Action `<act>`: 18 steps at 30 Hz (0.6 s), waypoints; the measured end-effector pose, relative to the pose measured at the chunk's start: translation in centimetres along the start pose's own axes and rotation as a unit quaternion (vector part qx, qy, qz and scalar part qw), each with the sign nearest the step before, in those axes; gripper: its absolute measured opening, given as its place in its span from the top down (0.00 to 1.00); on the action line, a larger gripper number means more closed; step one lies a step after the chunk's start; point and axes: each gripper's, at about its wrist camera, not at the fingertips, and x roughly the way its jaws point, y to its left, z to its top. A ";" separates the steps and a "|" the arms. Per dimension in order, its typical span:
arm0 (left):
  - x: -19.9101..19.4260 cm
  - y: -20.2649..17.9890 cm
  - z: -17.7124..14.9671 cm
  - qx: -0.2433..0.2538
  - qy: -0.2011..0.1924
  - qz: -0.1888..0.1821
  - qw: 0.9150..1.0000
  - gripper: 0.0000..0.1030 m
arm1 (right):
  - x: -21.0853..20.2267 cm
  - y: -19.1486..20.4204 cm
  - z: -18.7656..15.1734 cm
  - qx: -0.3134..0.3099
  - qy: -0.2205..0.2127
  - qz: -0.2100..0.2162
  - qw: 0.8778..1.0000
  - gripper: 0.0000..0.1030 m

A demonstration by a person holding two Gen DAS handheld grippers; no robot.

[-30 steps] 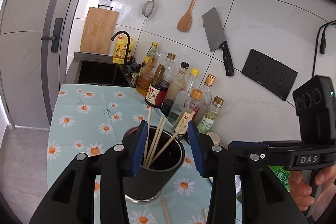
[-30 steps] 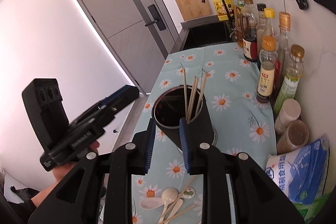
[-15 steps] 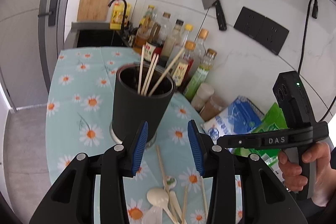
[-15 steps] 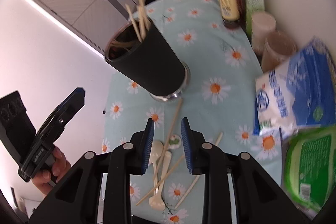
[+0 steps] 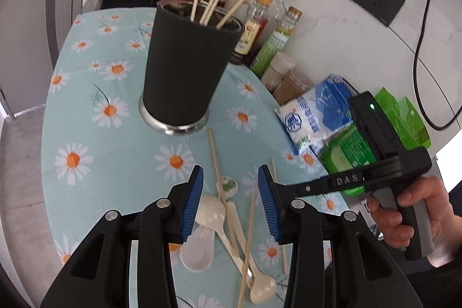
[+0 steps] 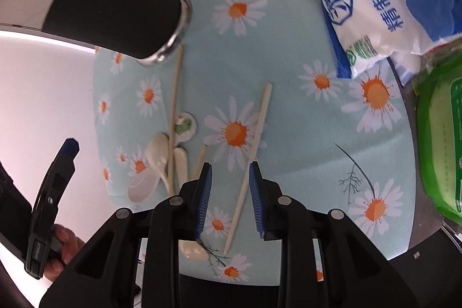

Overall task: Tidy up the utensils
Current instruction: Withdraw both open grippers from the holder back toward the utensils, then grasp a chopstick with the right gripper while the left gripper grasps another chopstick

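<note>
Right gripper (image 6: pixel 230 192) part open, empty, straddling a loose chopstick (image 6: pixel 250 163). Drop straight, pinch mid-shaft. Left gripper (image 5: pixel 229 205) also part open, empty, over the spoons (image 5: pixel 212 214). Holder cup (image 5: pixel 187 68) at 12 o'clock from them, upright.

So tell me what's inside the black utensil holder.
Several wooden chopsticks stand in the black utensil holder, their tops leaning out over its rim. Their lower ends and anything at the bottom are hidden by its wall.
</note>
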 end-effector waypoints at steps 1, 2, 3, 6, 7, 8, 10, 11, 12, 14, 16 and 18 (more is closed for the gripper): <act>0.1 0.0 -0.2 0.000 0.005 -0.001 1.000 0.63 | 0.2 0.0 0.0 0.000 0.003 -0.006 1.000 0.73; 0.2 0.0 -0.6 0.000 0.011 -0.001 1.000 0.63 | 0.5 0.1 0.0 0.002 0.008 -0.013 1.000 0.73; 0.4 0.0 -1.1 -0.001 0.017 -0.001 1.000 0.63 | 0.7 0.1 0.1 0.004 0.012 -0.016 1.000 0.73; 0.7 0.1 -2.5 -0.004 0.032 -0.003 0.999 0.63 | 2.2 0.5 0.1 0.010 0.030 -0.029 0.999 0.73; 0.7 0.1 -2.9 -0.002 0.037 0.000 0.999 0.63 | 2.6 0.5 0.1 0.014 0.036 -0.033 0.999 0.73; 0.8 0.1 -3.3 -0.001 0.041 0.001 0.999 0.63 | 3.0 0.6 0.0 0.017 0.041 -0.041 0.998 0.73; 0.7 0.1 -4.0 -0.002 0.051 0.001 0.999 0.63 | 3.2 0.9 0.1 0.011 0.042 -0.056 0.998 0.77; 0.7 0.2 -4.3 -0.003 0.054 -0.001 0.999 0.63 | 3.3 1.2 0.2 0.008 0.038 -0.065 0.997 0.78; 0.6 0.2 -4.6 -0.003 0.058 -0.001 0.998 0.63 | 3.3 1.4 0.2 0.007 0.037 -0.072 0.997 0.79; 0.5 0.2 -5.0 0.002 0.062 0.003 0.998 0.63 | 3.8 2.2 0.3 0.006 0.035 -0.080 0.996 0.81; 0.4 0.2 -5.3 0.005 0.065 0.003 0.998 0.63 | 3.6 2.2 0.3 0.013 0.036 -0.083 0.996 0.81; 0.4 0.3 -5.5 0.002 0.067 -0.001 0.998 0.63 | 3.4 2.3 0.4 0.016 0.032 -0.093 0.995 0.82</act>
